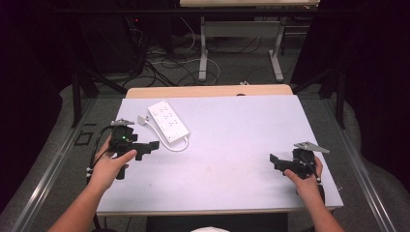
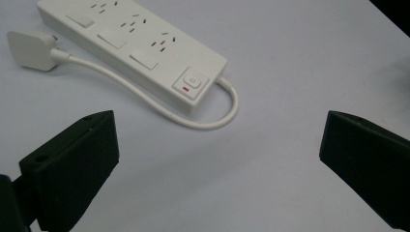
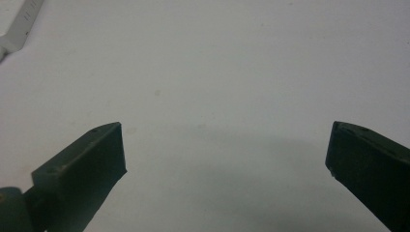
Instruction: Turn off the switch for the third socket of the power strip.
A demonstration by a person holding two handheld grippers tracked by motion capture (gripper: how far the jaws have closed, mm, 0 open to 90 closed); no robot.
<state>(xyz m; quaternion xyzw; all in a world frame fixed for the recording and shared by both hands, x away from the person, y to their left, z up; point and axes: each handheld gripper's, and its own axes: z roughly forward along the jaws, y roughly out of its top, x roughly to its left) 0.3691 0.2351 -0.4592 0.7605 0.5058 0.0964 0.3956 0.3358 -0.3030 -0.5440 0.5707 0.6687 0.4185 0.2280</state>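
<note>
The power strip [image 1: 168,121] is lying untouched at ten o'clock on the table [image 1: 241,140], plug [image 2: 29,50] loose beside it. The left gripper [image 1: 145,147] is hovering near, jaws released; the right gripper [image 1: 280,162] is waiting at four o'clock, spread too. I'd say nothing is started.

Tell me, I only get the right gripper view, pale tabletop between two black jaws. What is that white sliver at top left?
Observer: The end of a white power strip; it has three sockets and a main switch.
Operator: Is it plugged in?
Observer: No, its plug lies loose on the table beside it.
Operator: Is anything holding it?
Observer: No. The left hand-held gripper is open, just short of its looped cord.
</note>
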